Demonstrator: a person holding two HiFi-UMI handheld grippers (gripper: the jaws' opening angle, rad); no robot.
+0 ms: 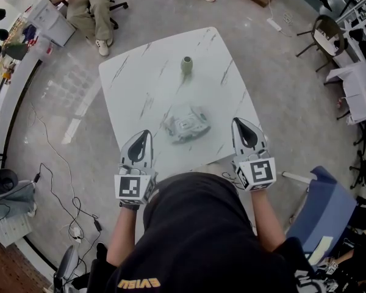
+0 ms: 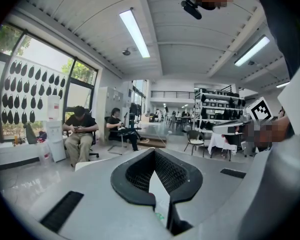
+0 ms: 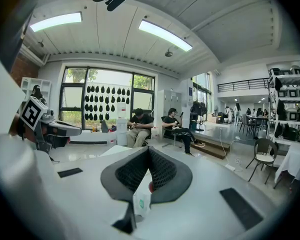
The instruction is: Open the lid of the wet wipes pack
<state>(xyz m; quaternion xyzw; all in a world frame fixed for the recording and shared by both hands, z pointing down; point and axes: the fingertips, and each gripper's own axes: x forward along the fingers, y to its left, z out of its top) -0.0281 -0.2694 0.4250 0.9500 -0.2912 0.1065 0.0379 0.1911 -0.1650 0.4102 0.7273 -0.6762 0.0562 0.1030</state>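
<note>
Centrally, wet wipes pack [image 1: 186,125] on table [image 1: 134,84], room either side, left claw [image 1: 144,137] and right claw [image 1: 240,124] clenched empty (near edge).

Open tabletop [image 1: 140,84] between wipes pack [image 1: 186,126] and green jar [image 1: 186,65]

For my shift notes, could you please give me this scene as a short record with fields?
table: white, marble-patterned top
wet wipes pack: lying near the table's middle, neither gripper touching it
small green vessel: upright, beyond the pack
left hand-held gripper: shut, empty, over the near edge
right hand-held gripper: shut, empty, over the near edge
</note>
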